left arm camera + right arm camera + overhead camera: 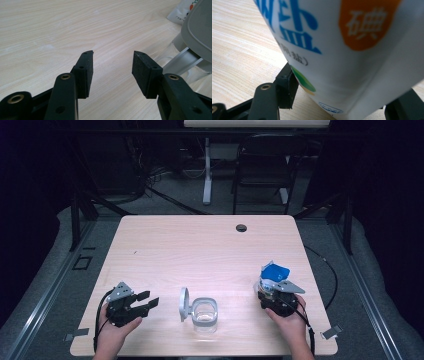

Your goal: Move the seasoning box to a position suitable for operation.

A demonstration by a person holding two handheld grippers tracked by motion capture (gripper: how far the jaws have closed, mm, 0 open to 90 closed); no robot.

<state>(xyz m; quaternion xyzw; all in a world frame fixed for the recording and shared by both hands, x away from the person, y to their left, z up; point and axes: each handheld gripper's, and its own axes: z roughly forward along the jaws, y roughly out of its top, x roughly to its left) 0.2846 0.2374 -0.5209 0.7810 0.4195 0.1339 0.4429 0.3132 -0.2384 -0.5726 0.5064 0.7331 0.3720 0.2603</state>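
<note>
Salt bag, white with blue and orange print, sits between the jaws of the right gripper at about four o'clock on the table, clamped near its lower corner. It looks soft and light, likely to slump or slip, so a hold across the middle of its body seems safer than one at a corner. Left gripper, at eight o'clock, stands open and empty, aimed at the clear jar with its grey flip lid raised, near six o'clock.

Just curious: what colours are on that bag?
White bag with blue lettering and an orange patch; clearest in the right gripper view.
</note>
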